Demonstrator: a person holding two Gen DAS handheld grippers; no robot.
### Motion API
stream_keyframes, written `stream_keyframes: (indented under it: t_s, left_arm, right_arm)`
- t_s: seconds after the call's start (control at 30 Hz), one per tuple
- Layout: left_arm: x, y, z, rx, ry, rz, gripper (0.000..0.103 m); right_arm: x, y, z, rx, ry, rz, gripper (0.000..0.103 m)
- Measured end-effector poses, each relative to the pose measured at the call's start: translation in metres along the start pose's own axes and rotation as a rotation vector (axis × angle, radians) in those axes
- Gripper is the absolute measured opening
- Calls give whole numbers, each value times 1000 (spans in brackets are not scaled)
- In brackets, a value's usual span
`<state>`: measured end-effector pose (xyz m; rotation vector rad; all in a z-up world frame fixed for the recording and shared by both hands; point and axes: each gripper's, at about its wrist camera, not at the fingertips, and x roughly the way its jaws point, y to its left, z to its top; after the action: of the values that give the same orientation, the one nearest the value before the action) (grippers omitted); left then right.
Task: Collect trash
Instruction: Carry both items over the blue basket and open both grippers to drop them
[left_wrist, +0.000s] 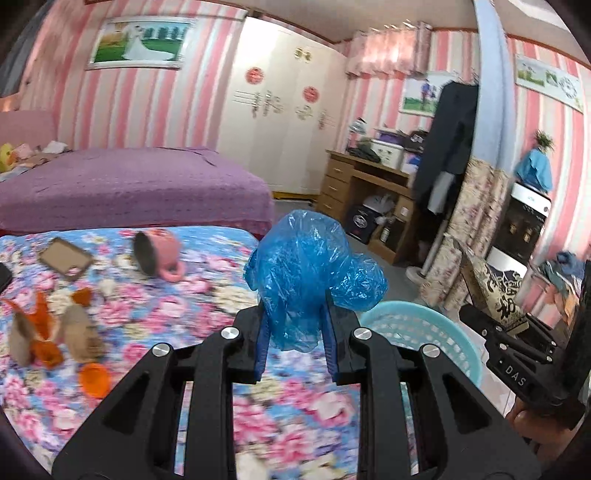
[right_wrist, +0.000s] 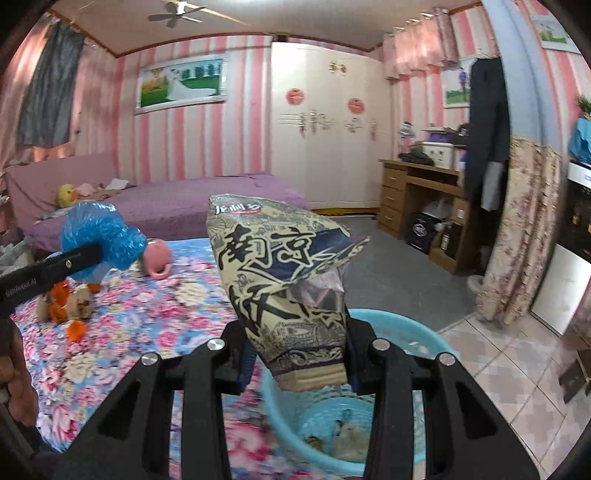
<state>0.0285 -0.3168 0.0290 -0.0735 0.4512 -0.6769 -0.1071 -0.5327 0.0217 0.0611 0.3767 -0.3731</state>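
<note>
Two grips: left gripper (left_wrist: 295, 332) pinches a crumpled blue plastic bag (left_wrist: 314, 273), right gripper (right_wrist: 299, 354) clamps a printed snack bag (right_wrist: 280, 273) above the blue basket (right_wrist: 417, 332).

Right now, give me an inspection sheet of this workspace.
Surface: floral bedspread, cluttered.
Job's things: crumpled blue plastic bag and printed beige snack packet, both held; light blue plastic basket beside the bed, some scraps inside.
Clutter: tipped pink mug, cardboard tubes with orange scraps, orange cap.
Grippers: left gripper shut on bag; right gripper shut on packet.
Cables: nothing seen.
Surroundings: purple bed, wooden desk.
</note>
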Motion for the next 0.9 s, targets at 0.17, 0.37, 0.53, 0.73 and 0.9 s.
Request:
stream_keyframes:
  t_s: [0.17,0.37,0.53,0.73,0.9]
  left_arm:
    - [31,-36,-14,38,15,-66,23]
    - [67,-52,-33,1,69,-115,23]
    - [79,-60,-42,18,80,-157,23]
    - [97,-69,-47,6,117,-184,23]
    - [98,-76,-49,41,107,-185,23]
  right_arm:
    - [6,-32,-7,37,26,-51,39]
    - [4,-63,-23,64,66,-137,39]
    - [7,-85,-33,93,92,-158,39]
    - [22,-82,-37,101,112,-137,39]
    - [33,-80,-40,87,136,-131,39]
